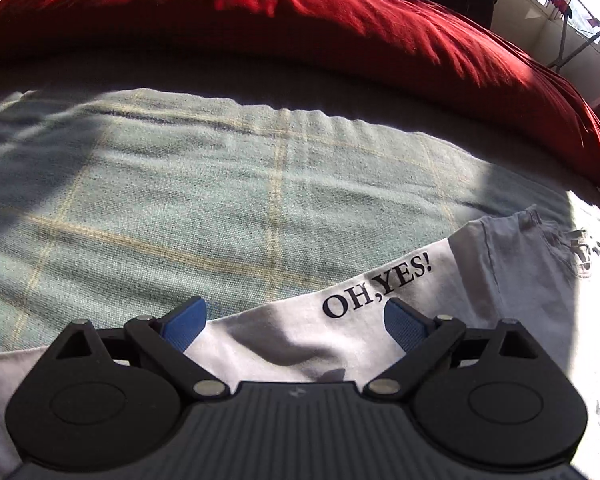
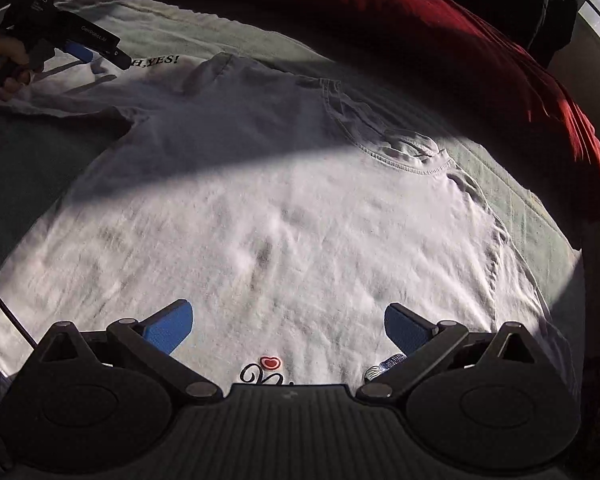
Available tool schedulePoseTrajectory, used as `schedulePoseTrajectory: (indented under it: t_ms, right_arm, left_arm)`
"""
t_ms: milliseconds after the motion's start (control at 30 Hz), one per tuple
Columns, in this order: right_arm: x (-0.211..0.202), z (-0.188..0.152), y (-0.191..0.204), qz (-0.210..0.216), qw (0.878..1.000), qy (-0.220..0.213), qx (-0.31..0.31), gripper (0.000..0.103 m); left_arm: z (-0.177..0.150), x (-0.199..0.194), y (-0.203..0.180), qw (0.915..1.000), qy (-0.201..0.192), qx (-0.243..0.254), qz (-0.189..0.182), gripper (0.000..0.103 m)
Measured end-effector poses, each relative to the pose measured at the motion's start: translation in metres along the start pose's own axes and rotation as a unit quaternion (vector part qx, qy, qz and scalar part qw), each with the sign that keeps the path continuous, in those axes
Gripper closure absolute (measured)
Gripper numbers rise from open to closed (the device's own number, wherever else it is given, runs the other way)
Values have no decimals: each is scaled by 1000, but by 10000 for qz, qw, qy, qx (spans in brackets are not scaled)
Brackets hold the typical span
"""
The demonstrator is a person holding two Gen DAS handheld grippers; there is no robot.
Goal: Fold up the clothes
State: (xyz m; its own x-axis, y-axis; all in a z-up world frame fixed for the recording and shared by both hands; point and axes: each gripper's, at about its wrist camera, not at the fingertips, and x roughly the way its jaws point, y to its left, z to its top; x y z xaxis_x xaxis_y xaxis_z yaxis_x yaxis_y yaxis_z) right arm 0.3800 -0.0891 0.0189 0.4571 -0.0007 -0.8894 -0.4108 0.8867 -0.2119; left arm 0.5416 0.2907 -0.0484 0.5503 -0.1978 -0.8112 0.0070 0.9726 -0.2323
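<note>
Red duvet [image 1: 300, 20] is bunching along the far side of the bed. Green plaid blanket [image 1: 180, 200] is lying under a white T-shirt [image 2: 280, 220], spread flat, collar toward the duvet, sleeve printed "OH,YES!" [image 1: 376, 288] reaching out to the left.

Risk, as judged: a pinch going too deep could be catching blanket with sleeve, dragging both and wrinkling the fold.

Left gripper [image 1: 296, 320] is hovering over the sleeve, jaws wide apart, holding nothing. Right gripper [image 2: 288, 324] is poised above the shirt body, likewise spread and empty.
</note>
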Motion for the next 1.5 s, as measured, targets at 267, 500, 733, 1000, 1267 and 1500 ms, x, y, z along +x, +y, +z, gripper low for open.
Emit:
schedulePoseTrajectory:
  t_ms: [267,500,733,1000,1267,1500]
  right_arm:
    - [22,87,26,603,9969,-477,-183,0]
    - [76,174,81,1180,9876,-858,-573,0]
    - [129,215,125,1420,9861,-639,-572,0]
    - [184,236,126,1137,9917,-557,-225,0]
    - [142,244,148,1463,9860,-735,-318,0]
    - [166,236,186,1580,9857,-438,-383,0]
  left_arm:
    - [-35,-40,28,9977,-127,104,655,8]
    - [-65,-60,96,9849,-40,-843,1514,8]
    - [-71,-70,117,9811,-347,-1143,1521,8]
    - [-75,-74,116,9805,-549,-1074,1551,8]
    - [-72,-90,119,9755,-673,-1057,1808,8]
    - [-84,-78,127,9730,-336,-1017,2043,8]
